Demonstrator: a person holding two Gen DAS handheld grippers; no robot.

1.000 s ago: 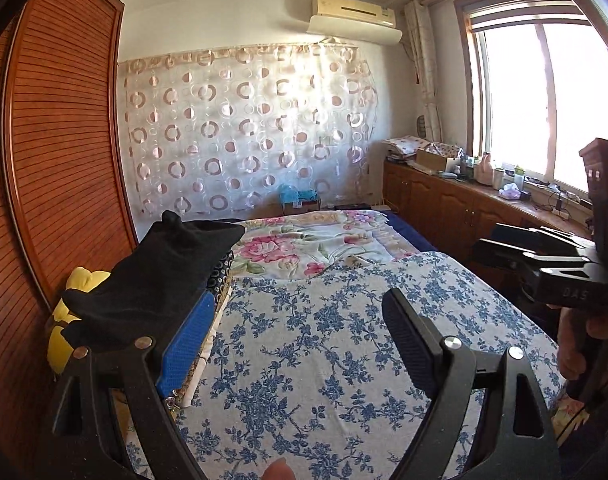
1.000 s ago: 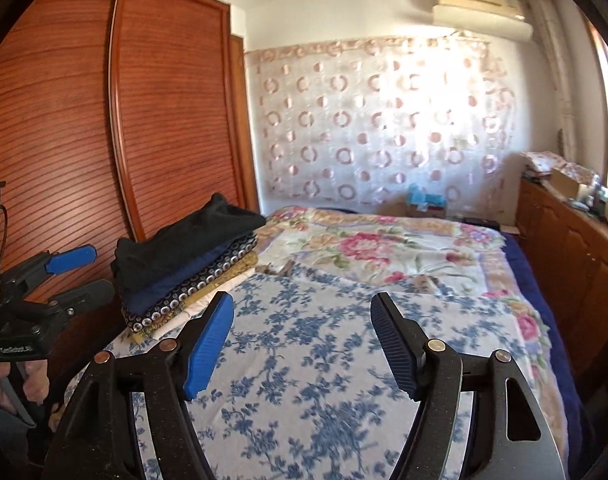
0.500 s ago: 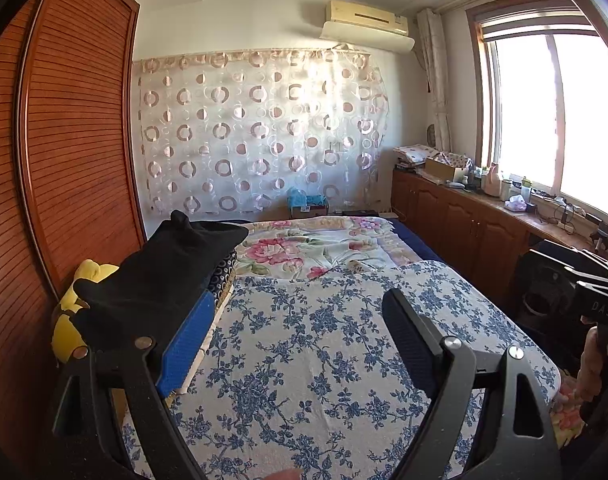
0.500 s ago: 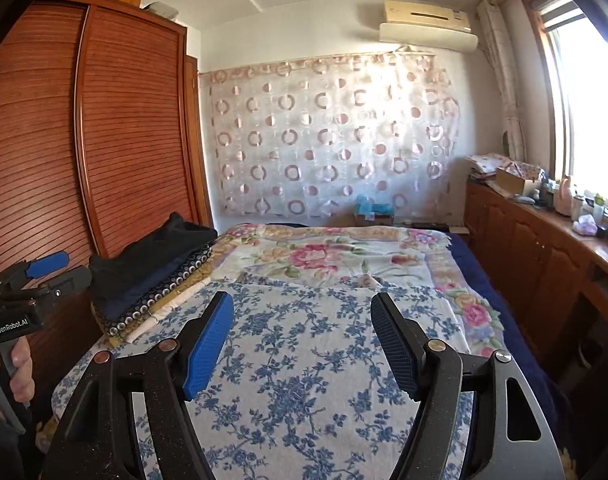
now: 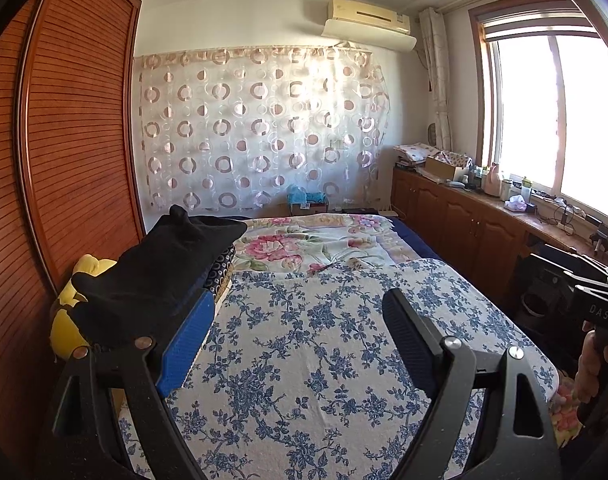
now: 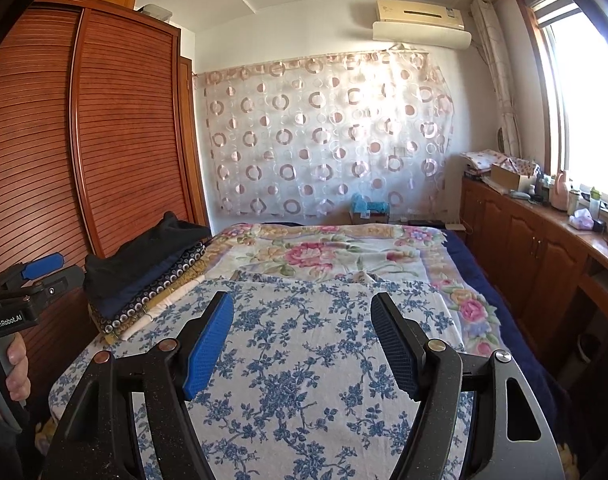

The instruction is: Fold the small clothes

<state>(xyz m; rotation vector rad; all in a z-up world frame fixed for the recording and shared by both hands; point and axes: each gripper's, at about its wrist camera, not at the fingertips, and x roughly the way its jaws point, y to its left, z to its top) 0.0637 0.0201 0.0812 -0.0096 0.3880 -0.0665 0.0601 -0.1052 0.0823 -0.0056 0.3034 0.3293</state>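
A stack of folded clothes [image 6: 143, 276], with a black garment [image 5: 159, 272] on top, sits on the left side of the bed. My left gripper [image 5: 299, 332] is open and empty, held above the blue-flowered sheet [image 5: 324, 360] just right of the stack. My right gripper [image 6: 304, 340] is open and empty above the same sheet [image 6: 304, 380]. The left gripper also shows at the left edge of the right wrist view [image 6: 43, 272], and the right gripper's body shows at the right edge of the left wrist view [image 5: 592, 292].
A wooden slatted wardrobe [image 6: 103, 140] runs along the left of the bed. A yellow soft toy [image 5: 67, 320] lies by the stack. A rose-patterned blanket [image 6: 324, 252] covers the far bed. Wooden cabinets [image 5: 464, 228] with clutter stand under the window at right.
Both grippers have drawn back and tilted up from the bed, so more of the room and ceiling shows. Both stay open and empty. The stack has not moved.
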